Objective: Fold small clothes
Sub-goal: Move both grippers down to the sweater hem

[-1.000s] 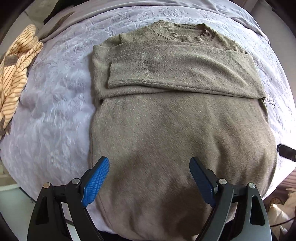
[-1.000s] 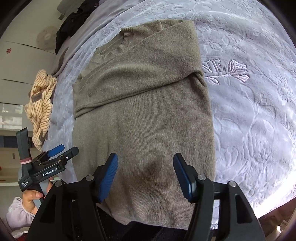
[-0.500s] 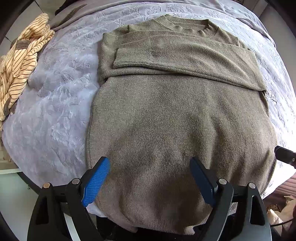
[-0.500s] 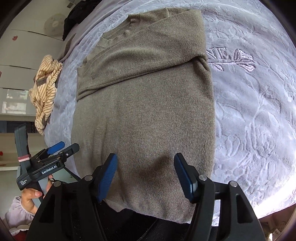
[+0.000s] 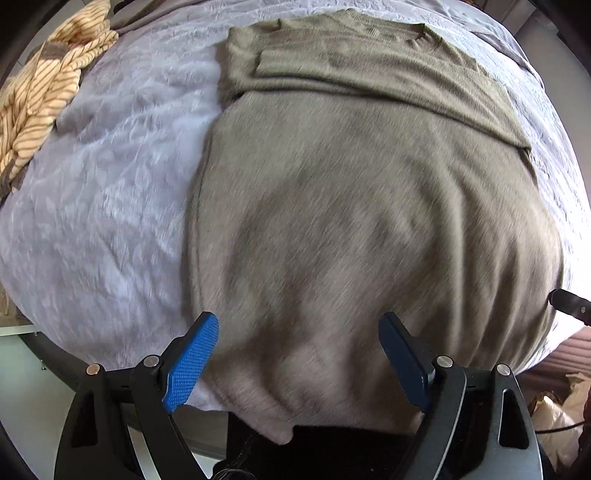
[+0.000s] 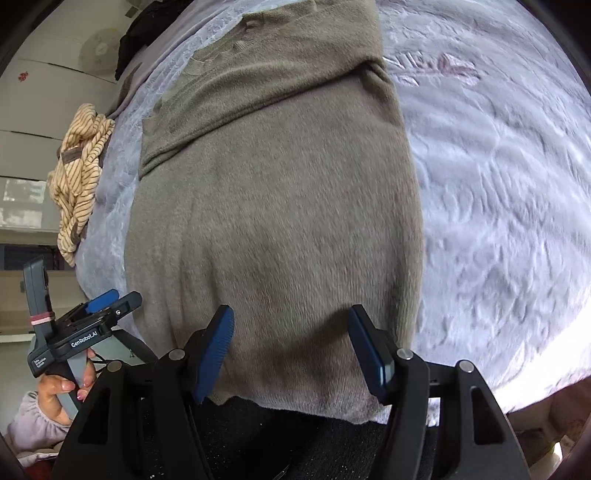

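An olive-brown knit sweater point(image 5: 354, 206) lies flat on a lavender bedspread point(image 5: 110, 199), collar at the far end, both sleeves folded across the chest. Its hem hangs over the near bed edge. My left gripper point(image 5: 299, 332) is open and empty, just above the hem's left part. My right gripper point(image 6: 291, 325) is open and empty, over the hem's right part of the sweater point(image 6: 280, 206). The left gripper also shows in the right wrist view point(image 6: 110, 301), held by a hand, off the bed's near left corner.
A crumpled yellow striped garment point(image 5: 40, 92) lies at the bed's far left, also in the right wrist view point(image 6: 79, 173). Dark clothing point(image 6: 136, 33) sits at the bed's far end. The bedspread point(image 6: 498, 206) extends to the right of the sweater.
Both grippers have pulled back toward the near bed edge and lowered, so the sweater's hem now shows beneath them. Both stay open. The sweater has not moved.
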A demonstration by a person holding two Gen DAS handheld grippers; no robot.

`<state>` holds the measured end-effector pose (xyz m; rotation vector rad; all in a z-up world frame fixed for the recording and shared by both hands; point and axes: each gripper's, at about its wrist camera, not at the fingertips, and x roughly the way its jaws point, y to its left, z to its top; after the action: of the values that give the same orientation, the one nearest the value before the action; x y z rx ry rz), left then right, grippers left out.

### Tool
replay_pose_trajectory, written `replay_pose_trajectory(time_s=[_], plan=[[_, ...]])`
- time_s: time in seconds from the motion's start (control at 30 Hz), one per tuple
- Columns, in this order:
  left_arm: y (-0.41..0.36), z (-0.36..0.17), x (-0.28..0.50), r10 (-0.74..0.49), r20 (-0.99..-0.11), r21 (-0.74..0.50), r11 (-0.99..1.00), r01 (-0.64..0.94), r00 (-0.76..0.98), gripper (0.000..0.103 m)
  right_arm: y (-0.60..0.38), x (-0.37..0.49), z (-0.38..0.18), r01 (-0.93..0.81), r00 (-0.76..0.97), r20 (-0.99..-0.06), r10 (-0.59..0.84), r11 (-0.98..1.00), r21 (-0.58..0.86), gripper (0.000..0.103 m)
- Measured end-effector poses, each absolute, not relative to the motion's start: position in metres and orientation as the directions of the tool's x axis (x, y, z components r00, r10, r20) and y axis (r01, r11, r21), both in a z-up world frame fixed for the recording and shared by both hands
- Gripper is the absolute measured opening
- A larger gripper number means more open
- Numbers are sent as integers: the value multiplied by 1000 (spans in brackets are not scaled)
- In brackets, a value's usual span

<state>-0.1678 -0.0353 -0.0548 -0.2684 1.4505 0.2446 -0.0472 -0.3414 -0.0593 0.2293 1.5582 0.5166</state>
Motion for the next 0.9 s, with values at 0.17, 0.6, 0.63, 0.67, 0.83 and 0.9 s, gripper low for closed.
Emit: replay_pose_trajectory(time_s=[0.17, 0.6, 0.63, 0.67, 0.83, 0.9], plan=[[-15, -65, -199, -10, -993, -47, 945, -323, 115, 89, -359, -76, -68, -120, -37, -887, 460, 879, 461, 67], [27, -101, -237, -319, -927, -370, 867, -333, 200, 89, -412, -110, -89, -42, 46, -852, 522, 853, 520, 68], [25, -104, -236, -330, -922, -380, 870, -315, 202, 89, -416, -110, -92, -30, 49, -847, 529, 849, 528, 68], [23, -105, -235, -340, -918, -389, 870, -302, 203, 89, -419, -110, -97, -16, 44, -835, 548, 836, 548, 68], [9, -105, -228, -428, -879, -470, 849, -241, 209, 89, -417, -112, -115, -6, -10, -751, 660, 751, 660, 69], [6, -105, -224, -466, -860, -506, 832, -226, 210, 89, -411, -114, -122, -23, -50, -722, 690, 722, 691, 69]])
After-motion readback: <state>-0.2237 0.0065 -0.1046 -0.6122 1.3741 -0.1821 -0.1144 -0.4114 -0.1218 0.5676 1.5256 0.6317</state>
